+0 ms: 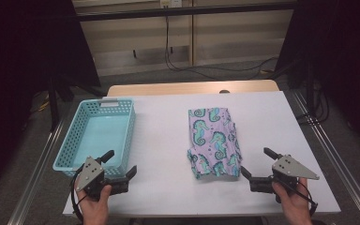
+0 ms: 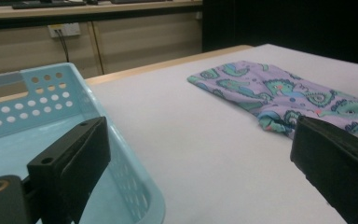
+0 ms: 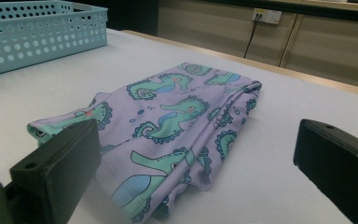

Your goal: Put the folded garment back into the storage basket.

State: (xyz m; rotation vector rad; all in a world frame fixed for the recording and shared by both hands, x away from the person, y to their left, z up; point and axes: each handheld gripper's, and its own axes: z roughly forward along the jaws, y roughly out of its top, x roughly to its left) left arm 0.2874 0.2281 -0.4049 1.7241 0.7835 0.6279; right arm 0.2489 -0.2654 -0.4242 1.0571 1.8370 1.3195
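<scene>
A folded lilac cloth with teal seahorse print [image 1: 214,141] lies flat on the white table, right of centre; it also shows in the left gripper view [image 2: 284,95] and close up in the right gripper view [image 3: 168,130]. A light blue perforated basket [image 1: 99,136] stands empty at the left [image 2: 51,135] [image 3: 37,32]. My left gripper [image 1: 120,165] is open at the basket's near right corner, holding nothing. My right gripper [image 1: 258,164] is open just right of the cloth's near corner, jaws apart and off the cloth.
The white table [image 1: 168,140] has free surface between basket and cloth and beyond the cloth. A wooden strip [image 1: 192,87] edges the far side. Cables and a wall socket [image 1: 171,3] sit behind; metal rails [image 1: 330,150] run along both sides.
</scene>
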